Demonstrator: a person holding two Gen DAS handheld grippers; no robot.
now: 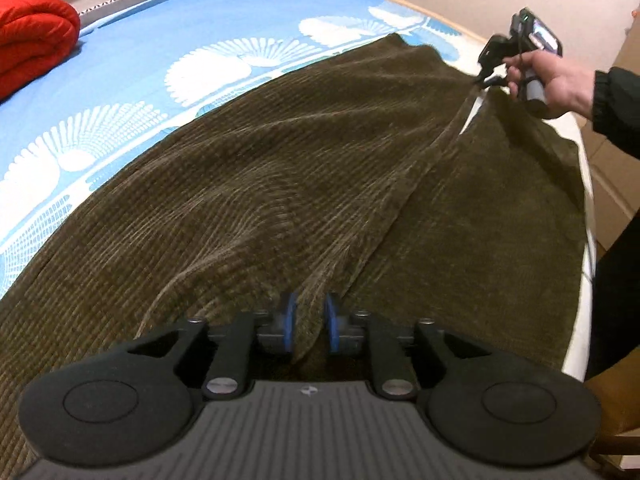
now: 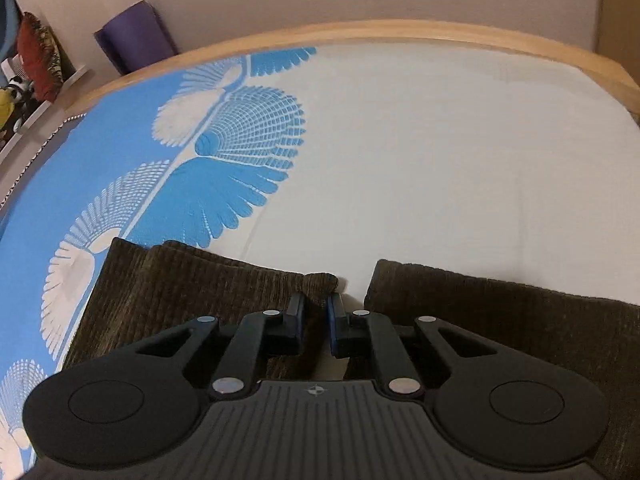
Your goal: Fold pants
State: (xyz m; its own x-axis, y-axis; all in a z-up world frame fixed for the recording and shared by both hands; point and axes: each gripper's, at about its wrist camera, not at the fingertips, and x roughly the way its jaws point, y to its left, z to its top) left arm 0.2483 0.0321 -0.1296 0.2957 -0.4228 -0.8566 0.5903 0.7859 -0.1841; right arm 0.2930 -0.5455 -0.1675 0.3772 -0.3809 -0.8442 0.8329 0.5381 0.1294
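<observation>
Two pinches hold the pants (image 1: 280, 184), spread across the bed (image 1: 168, 40). Your left gripper (image 1: 310, 322) nips a fabric ridge at their near end; your right gripper (image 2: 316, 310) clamps a hem corner at their far end, stretching a fold line taut.

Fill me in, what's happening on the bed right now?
A person is folding brown corduroy pants spread on the bed. The left gripper pinches a ridge of fabric at the near end, and the right gripper is shut on a leg's inner hem corner at the far end. No fold is made yet.
</observation>
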